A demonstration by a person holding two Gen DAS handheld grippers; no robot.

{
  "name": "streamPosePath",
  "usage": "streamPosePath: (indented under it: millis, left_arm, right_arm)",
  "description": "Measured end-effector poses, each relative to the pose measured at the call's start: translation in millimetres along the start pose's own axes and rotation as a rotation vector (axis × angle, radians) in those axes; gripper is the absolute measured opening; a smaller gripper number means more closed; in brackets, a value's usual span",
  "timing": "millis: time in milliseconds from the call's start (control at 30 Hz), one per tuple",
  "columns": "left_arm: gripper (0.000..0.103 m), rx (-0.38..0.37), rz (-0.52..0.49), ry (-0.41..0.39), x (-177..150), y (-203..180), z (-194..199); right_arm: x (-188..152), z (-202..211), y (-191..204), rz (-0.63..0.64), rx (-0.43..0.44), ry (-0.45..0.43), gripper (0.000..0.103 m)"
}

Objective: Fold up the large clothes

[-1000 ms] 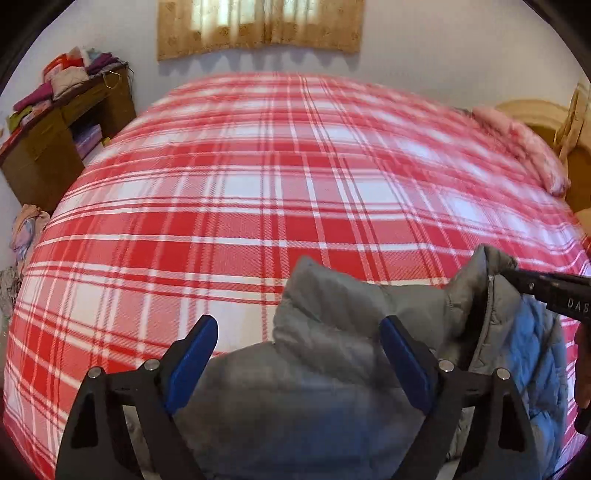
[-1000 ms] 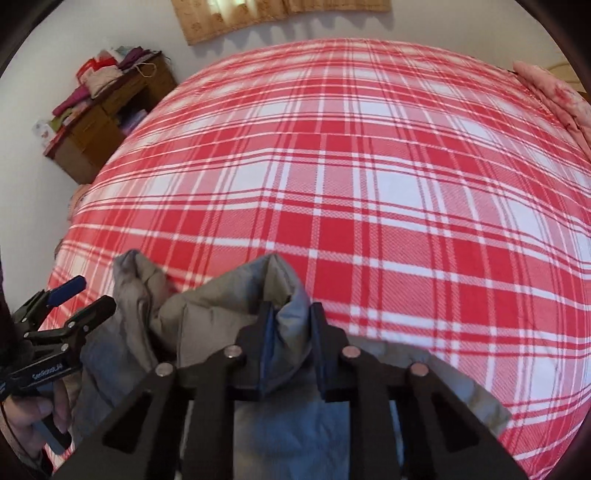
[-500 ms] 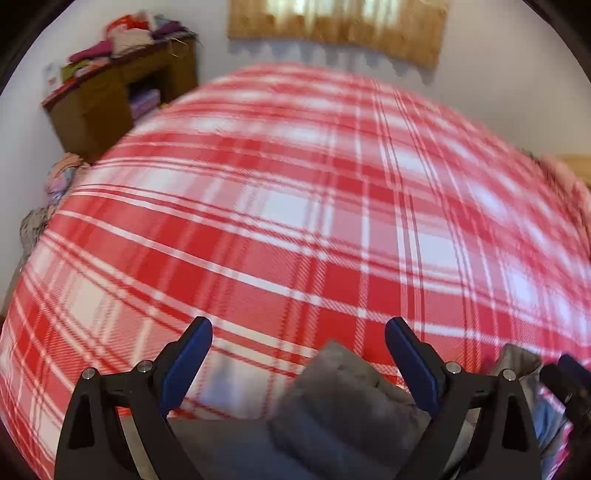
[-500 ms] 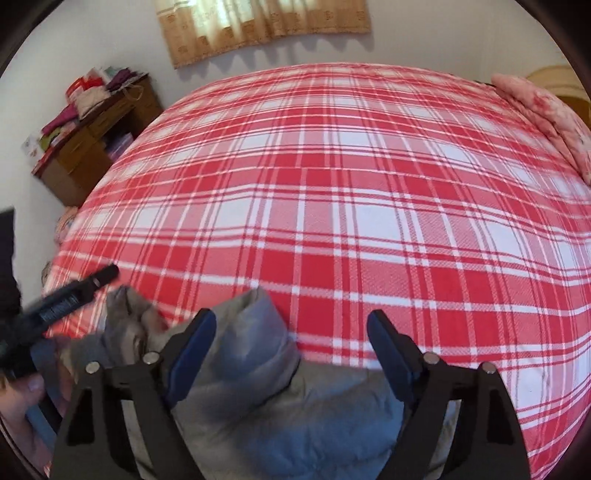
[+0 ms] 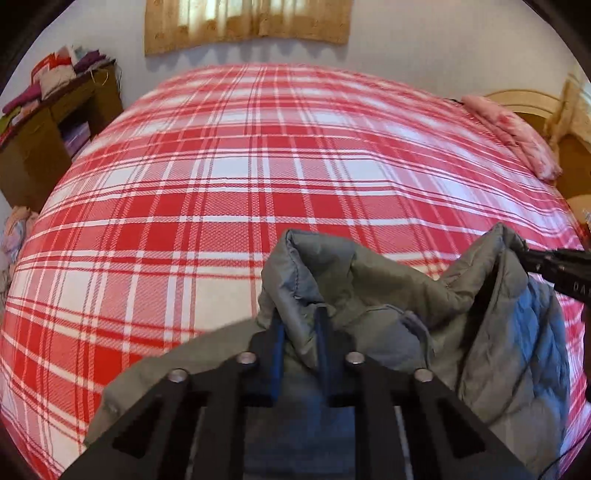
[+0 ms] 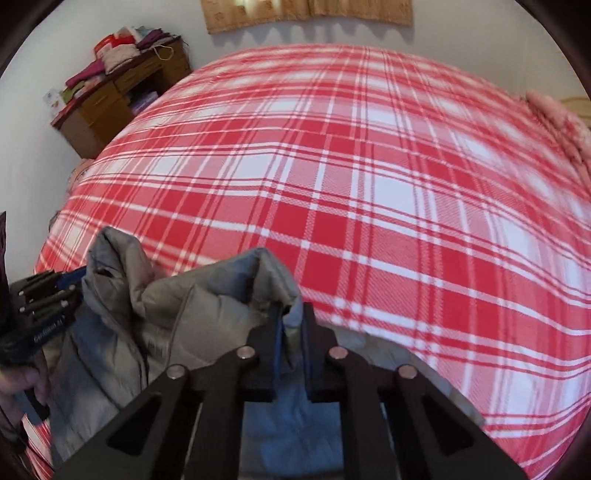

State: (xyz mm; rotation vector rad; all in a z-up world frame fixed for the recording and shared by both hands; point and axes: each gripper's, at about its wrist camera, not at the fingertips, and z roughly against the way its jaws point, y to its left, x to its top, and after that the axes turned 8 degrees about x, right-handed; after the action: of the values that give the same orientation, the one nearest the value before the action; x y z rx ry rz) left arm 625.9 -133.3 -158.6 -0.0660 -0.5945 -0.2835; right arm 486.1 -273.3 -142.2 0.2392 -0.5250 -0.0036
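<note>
Down at the bottom centre of the left wrist view, the left gripper [image 5: 300, 332] is closing, its blue pads pinching a raised fold of the grey padded jacket [image 5: 369, 295]. From that pinch the jacket spreads to the lower right of the frame, where its quilted blue lining [image 5: 539, 332] shows, and a second peak of cloth rises at the right edge against the tip of the right gripper [image 5: 554, 266].

In the right wrist view the right gripper [image 6: 291, 328] sits at the bottom centre, clenched on another fold of the jacket [image 6: 207, 306], with cloth between its pads. The left gripper [image 6: 51, 291] shows at the left edge of that frame, a hand [image 6: 22, 380] below it, and the jacket hangs between the two tools.

Beyond the jacket, the red and white plaid bedspread [image 5: 240, 177] fills the middle of both frames. A pink pillow [image 5: 517, 136] lies at its upper right edge. A wooden desk [image 6: 110, 99] piled with folded clothes stands at the upper left, and a tan curtain [image 5: 243, 18] hangs at the top.
</note>
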Motion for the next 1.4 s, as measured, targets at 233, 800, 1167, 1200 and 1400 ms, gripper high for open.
streamPosePath:
  millis: [233,800,1167,1200,1400]
  left_arm:
    - [0.010,-0.023,0.013,-0.087,-43,9,29]
    - [0.078,0.134,0.143,-0.355,-45,27,94]
    - [0.098,0.275,-0.020,-0.170,-29,5,11]
    - [0.098,0.262,-0.057,-0.129,-38,1,5]
    - [0.098,0.213,0.036,-0.269,-35,5,46]
  right_arm:
    - [-40,18,10,0.077,-0.039,-0.044,0.007]
    - [-85,-1,-18,0.038,-0.085,-0.053,0.006]
    - [-75,66,-32,-0.087,-0.117,-0.209,0.047]
    - [-67,71,-31,-0.092,-0.122,-0.227,0.050]
    - [-15,47,1,-0.083,-0.007,-0.236,0.046]
